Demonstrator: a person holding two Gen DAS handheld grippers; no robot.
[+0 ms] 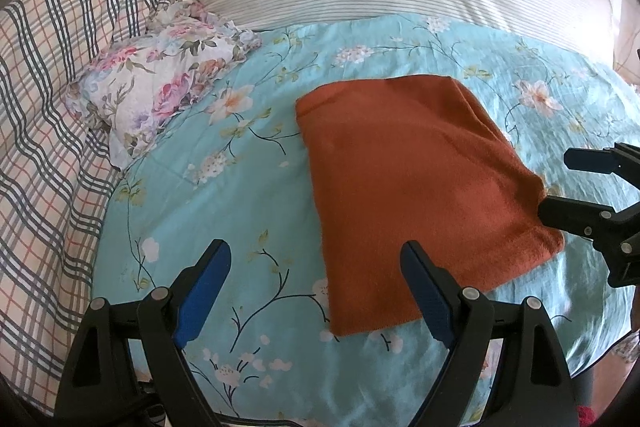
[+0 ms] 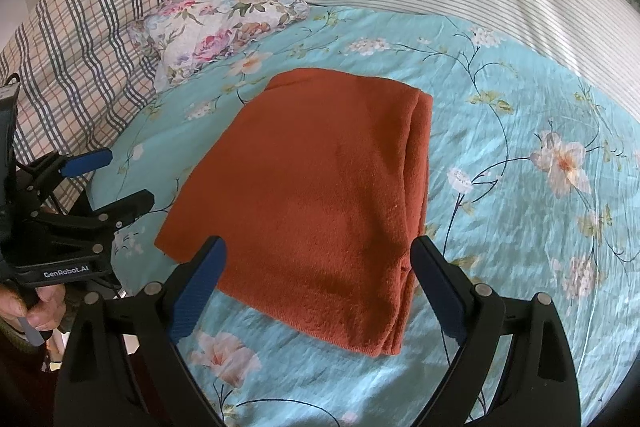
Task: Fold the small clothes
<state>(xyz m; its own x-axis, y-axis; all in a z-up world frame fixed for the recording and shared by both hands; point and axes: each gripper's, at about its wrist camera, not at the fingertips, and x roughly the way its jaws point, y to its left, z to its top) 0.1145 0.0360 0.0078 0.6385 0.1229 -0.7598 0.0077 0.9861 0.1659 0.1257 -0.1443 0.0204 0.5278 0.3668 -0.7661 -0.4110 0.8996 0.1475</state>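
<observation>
Two grippers hang over the bed [image 1: 248, 187], jaws wide and empty: left gripper [image 1: 316, 259] at the folded rust-orange garment's [image 1: 408, 187] near edge, right gripper [image 2: 320, 255] over its near end. That garment lies flat mid-bed on the turquoise floral sheet, a crumpled floral cloth [image 1: 160, 83] beyond it toward the plaid bedding [image 1: 52, 67].
</observation>
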